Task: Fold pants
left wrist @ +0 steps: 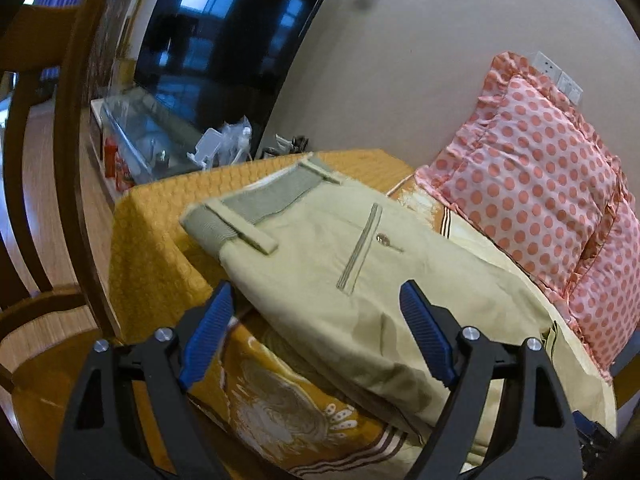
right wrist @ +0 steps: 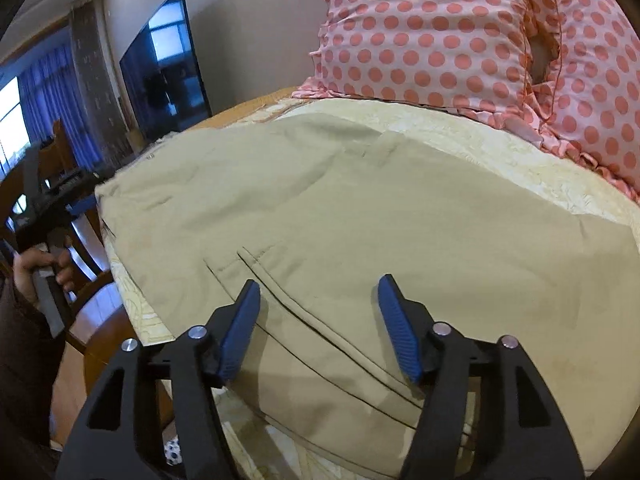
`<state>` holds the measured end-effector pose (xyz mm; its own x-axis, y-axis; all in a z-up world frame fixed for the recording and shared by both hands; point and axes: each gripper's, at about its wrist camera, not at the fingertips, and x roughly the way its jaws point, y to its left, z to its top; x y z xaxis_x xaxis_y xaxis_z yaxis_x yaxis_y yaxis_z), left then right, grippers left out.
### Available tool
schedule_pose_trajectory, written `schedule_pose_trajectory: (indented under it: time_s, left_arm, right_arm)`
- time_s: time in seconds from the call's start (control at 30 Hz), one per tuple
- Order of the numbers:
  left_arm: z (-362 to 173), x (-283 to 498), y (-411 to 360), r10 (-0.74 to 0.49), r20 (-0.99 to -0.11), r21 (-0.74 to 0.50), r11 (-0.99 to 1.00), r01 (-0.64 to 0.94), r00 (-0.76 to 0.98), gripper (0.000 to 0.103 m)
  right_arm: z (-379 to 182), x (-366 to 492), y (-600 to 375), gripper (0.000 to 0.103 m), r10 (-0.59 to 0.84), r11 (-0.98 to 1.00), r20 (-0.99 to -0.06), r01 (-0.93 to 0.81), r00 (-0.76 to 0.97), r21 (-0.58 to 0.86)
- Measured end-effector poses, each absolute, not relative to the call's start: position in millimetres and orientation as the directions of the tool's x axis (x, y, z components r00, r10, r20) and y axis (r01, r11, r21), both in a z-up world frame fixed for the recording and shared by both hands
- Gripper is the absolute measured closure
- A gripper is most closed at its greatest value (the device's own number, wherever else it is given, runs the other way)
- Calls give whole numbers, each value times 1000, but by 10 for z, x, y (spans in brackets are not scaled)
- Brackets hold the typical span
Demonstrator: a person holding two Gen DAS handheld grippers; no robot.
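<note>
Khaki pants (left wrist: 332, 264) lie folded in a stack on a yellow patterned cloth (left wrist: 160, 240). The waistband with belt loops (left wrist: 256, 208) points to the far left, a welt pocket with a button on top. My left gripper (left wrist: 316, 312) is open and empty, just above the near edge of the pants. In the right wrist view the pants (right wrist: 340, 208) spread wide, with layered hems near the fingers. My right gripper (right wrist: 318, 300) is open and empty, close over those hems.
A pink polka-dot pillow (left wrist: 536, 184) lies against the wall to the right, touching the far edge of the cloth; it also shows in the right wrist view (right wrist: 460, 28). A wooden chair (left wrist: 52, 160) stands at left. A dark TV (left wrist: 224, 28) hangs behind, over a cluttered shelf.
</note>
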<state>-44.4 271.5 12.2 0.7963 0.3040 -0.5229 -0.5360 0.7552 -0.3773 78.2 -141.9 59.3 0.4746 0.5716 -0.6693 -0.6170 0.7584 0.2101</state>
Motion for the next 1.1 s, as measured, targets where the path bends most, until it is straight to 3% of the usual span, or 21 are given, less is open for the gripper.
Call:
schedule_pose_trajectory:
  time_s: [0.1, 0.3, 0.5, 0.63, 0.73, 0.9, 1.0, 1.1]
  left_arm:
    - [119, -452, 2600, 277, -522, -390, 763, -515, 807, 20]
    - [109, -406, 2437, 85, -478, -556, 742, -376, 874, 21]
    - [42, -474, 2776, 99, -451, -703, 572, -422, 887, 52]
    - [-51, -456, 3015, 107, -480, -746, 474, -469, 871, 90]
    - [206, -336, 2871, 169, -517, -636, 581, -508, 839, 95]
    - [1039, 58, 2032, 163, -442, -413, 836, -362, 882, 97]
    - [1362, 307, 1153, 45, -400, -280, 945, -168, 916, 97]
    - [1376, 408, 176, -175, -388, -198, 975, 104, 905, 96]
  right_arm:
    - [599, 683, -1366, 32, 580, 751, -661, -626, 476, 209]
    - [591, 667, -1326, 25, 594, 740, -652, -638, 471, 213]
    - [590, 641, -1359, 25, 615, 734, -634, -634, 469, 244]
    - [599, 640, -1477, 25, 648, 722, -611, -622, 455, 302]
    - [635, 618, -1639, 26, 674, 712, -588, -602, 446, 360]
    - [747, 509, -2195, 26, 663, 746, -512, -533, 546, 399]
    - [769, 467, -2681, 26, 599, 798, -477, -425, 644, 428]
    - [759, 421, -3190, 26, 482, 854, -467, -279, 741, 439]
